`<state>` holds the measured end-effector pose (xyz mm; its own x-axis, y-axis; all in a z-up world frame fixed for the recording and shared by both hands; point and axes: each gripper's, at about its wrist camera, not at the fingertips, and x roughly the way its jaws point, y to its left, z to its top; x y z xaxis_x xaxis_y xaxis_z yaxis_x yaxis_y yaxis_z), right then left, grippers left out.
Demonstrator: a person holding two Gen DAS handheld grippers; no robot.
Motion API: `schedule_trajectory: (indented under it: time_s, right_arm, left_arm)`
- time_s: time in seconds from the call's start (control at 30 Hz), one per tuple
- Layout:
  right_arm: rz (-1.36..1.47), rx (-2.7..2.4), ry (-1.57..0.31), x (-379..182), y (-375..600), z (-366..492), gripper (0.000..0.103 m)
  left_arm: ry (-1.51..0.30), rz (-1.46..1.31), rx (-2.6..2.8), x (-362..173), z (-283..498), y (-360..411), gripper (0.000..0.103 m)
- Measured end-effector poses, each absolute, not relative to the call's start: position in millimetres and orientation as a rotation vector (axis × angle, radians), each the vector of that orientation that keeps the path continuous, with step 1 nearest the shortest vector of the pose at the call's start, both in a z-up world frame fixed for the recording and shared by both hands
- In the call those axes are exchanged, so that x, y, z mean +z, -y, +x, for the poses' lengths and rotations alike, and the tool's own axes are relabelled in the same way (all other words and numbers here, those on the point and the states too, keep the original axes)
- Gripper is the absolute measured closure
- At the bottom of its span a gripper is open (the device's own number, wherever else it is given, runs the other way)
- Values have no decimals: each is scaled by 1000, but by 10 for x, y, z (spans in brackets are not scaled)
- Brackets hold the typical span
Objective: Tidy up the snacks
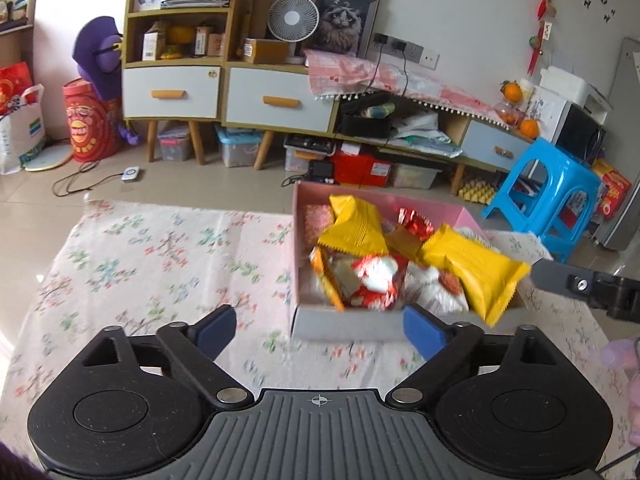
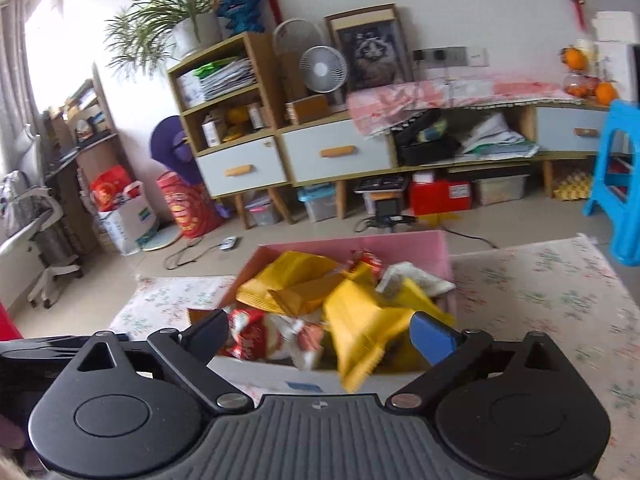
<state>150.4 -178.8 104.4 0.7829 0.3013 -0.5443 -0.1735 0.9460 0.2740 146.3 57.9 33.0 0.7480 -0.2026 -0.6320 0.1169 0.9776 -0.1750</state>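
Note:
A pink cardboard box (image 1: pixel 344 325) stands on the floral tablecloth (image 1: pixel 160 264), piled with snack packets: yellow packets (image 1: pixel 476 268), red-and-white packets (image 1: pixel 376 280) and white ones. My left gripper (image 1: pixel 320 330) is open and empty, just in front of the box's near wall. My right gripper (image 2: pixel 320 334) is open, right over the near edge of the same box (image 2: pixel 400 244). A yellow packet (image 2: pixel 360 332) lies between its fingers, with neither pad touching it. A finger of the right gripper (image 1: pixel 576 284) shows beside the box in the left wrist view.
The tablecloth (image 2: pixel 540 300) spreads left and right of the box. A blue plastic stool (image 1: pixel 548 200) stands beyond the table's right end. Cabinets with drawers (image 1: pixel 256 96) and storage bins line the far wall.

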Motion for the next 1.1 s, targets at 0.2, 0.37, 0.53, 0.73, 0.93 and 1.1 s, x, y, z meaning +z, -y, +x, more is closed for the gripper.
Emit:
schedule_trajectory:
  time_s: [0.2, 0.37, 0.53, 0.73, 0.93, 1.1]
  right_arm:
    - [159, 187, -653, 1025, 1815, 1213, 9]
    - [45, 165, -704, 995, 1659, 928, 9]
    - [2, 154, -770, 942, 1529, 641, 9]
    - [-3, 139, -819, 872, 1468, 389, 9]
    - [-49, 119, -797, 851, 1431, 278, 9]
    - [4, 67, -797, 892, 1516, 317, 9]
  left_arm:
    - [-777, -104, -142, 277, 1120, -568, 4]
    - [-806, -33, -98, 239, 807, -503, 3]
    - [-848, -63, -54, 255, 573, -465, 0]
    - [-841, -6, -52, 309, 398, -328, 0]
    - [-827, -20, 1, 321, 331, -350, 0]
    - [-830, -11, 4, 282, 295, -328, 0]
